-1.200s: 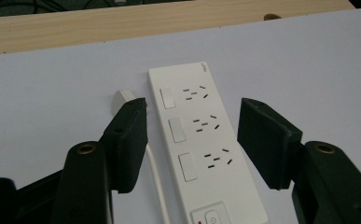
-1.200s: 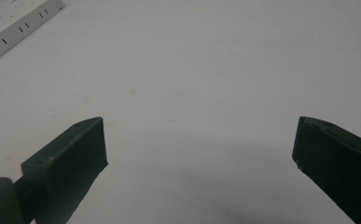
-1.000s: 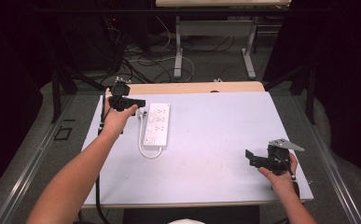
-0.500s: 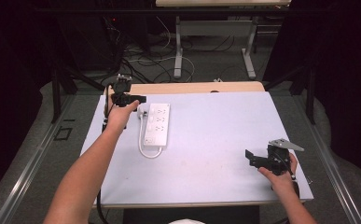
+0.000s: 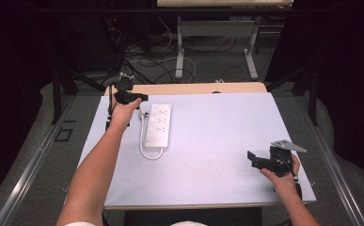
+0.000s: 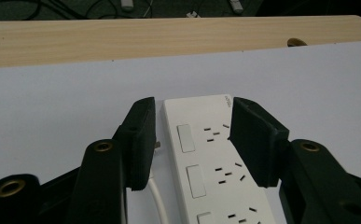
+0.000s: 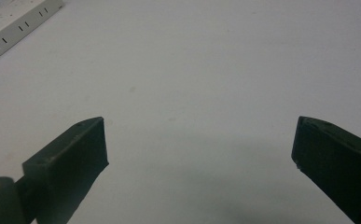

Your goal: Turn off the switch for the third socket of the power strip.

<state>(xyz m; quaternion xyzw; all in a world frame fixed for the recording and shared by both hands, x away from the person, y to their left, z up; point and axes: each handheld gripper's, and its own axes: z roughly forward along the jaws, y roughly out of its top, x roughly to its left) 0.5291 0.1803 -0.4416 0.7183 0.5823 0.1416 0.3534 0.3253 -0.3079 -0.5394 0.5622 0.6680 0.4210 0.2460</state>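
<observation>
A: Looks like a grab at the power strip (image 6: 215,163), lying flat toward the far left of the table (image 5: 217,141). Best lowered straight, jaws astride its far end, clear of the white cord (image 5: 144,151).

B: Agreed. Left gripper (image 6: 192,135) open above it, forearm stretched forward. Right gripper (image 7: 199,154) spread wide, idle, low near the right edge.

White power strip (image 5: 159,125) with looped cord on pale tabletop (image 5: 217,141).
</observation>
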